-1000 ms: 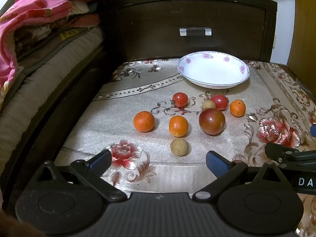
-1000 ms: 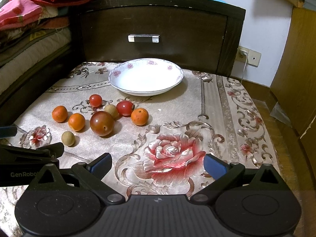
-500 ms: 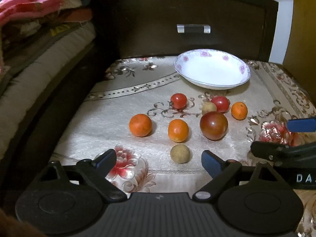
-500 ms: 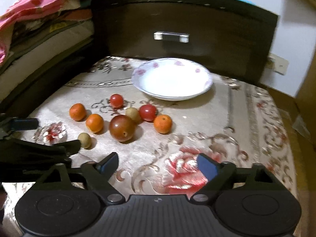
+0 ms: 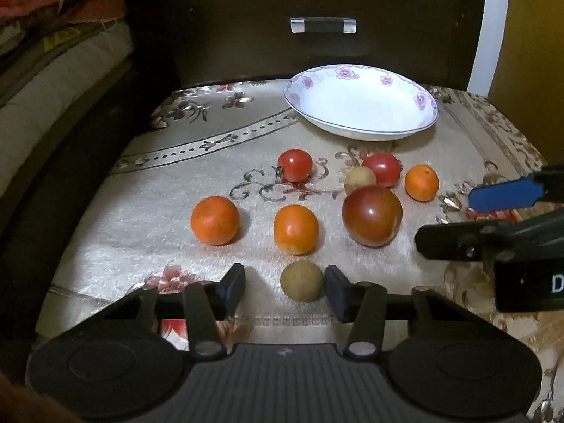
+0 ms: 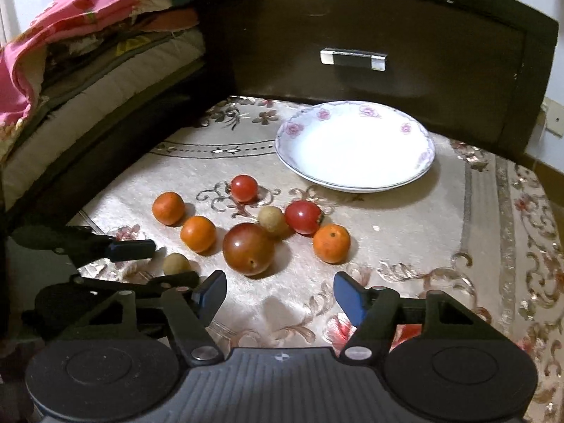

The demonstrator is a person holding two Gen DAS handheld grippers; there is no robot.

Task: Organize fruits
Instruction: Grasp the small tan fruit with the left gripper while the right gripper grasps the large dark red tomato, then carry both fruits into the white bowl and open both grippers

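Several fruits lie on the floral cloth: three oranges (image 5: 215, 220), two red tomatoes (image 5: 295, 165), a big dark-red tomato (image 5: 372, 215) (image 6: 248, 248) and two tan round fruits. The nearer tan fruit (image 5: 302, 281) (image 6: 176, 264) sits between the fingers of my left gripper (image 5: 284, 289), whose jaws are closing. A gap still shows on the fruit's left side. My right gripper (image 6: 280, 296) is also closing, with nothing between its fingers, just short of the big tomato. A white flowered bowl (image 5: 292, 98) (image 6: 282, 148) stands empty behind the fruits.
A dark wooden drawer front with a handle (image 5: 322, 25) rises right behind the bowl. Stacked bedding (image 6: 70, 53) lies to the left, past the cloth's edge. A wall socket (image 6: 553, 125) and wooden panel are at the right.
Both grippers' jaws have narrowed. My left gripper moved forward and down until the near tan fruit lay between its fingers. My right gripper swung left toward the fruits.
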